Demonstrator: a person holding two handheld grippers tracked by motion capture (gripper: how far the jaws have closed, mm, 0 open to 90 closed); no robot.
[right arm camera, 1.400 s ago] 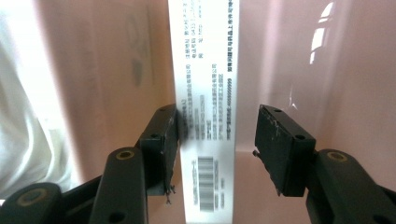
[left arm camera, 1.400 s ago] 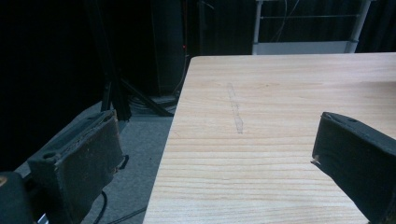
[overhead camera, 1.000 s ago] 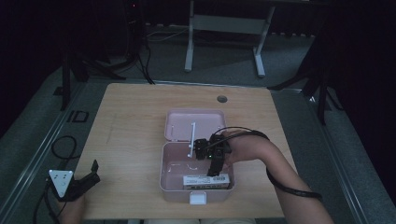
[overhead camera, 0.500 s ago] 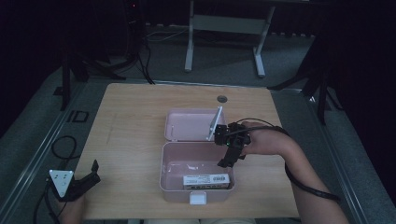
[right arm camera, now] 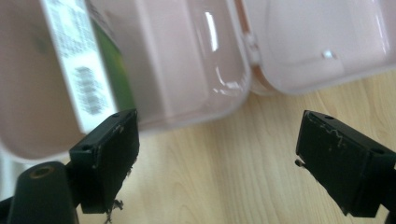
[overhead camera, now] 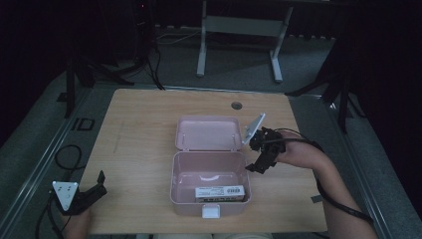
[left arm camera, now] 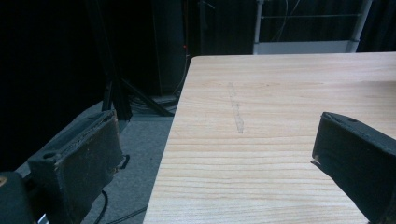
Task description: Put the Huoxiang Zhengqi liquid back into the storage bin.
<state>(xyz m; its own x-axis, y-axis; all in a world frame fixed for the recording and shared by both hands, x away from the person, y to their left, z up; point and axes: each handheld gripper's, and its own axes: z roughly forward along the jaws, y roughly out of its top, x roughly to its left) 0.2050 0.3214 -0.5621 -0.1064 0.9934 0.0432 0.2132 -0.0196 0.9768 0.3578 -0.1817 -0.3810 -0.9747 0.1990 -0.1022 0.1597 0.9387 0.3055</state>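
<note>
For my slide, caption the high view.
Open right gripper beside open pink plastic box holding white labelled packet on wooden table.
</note>
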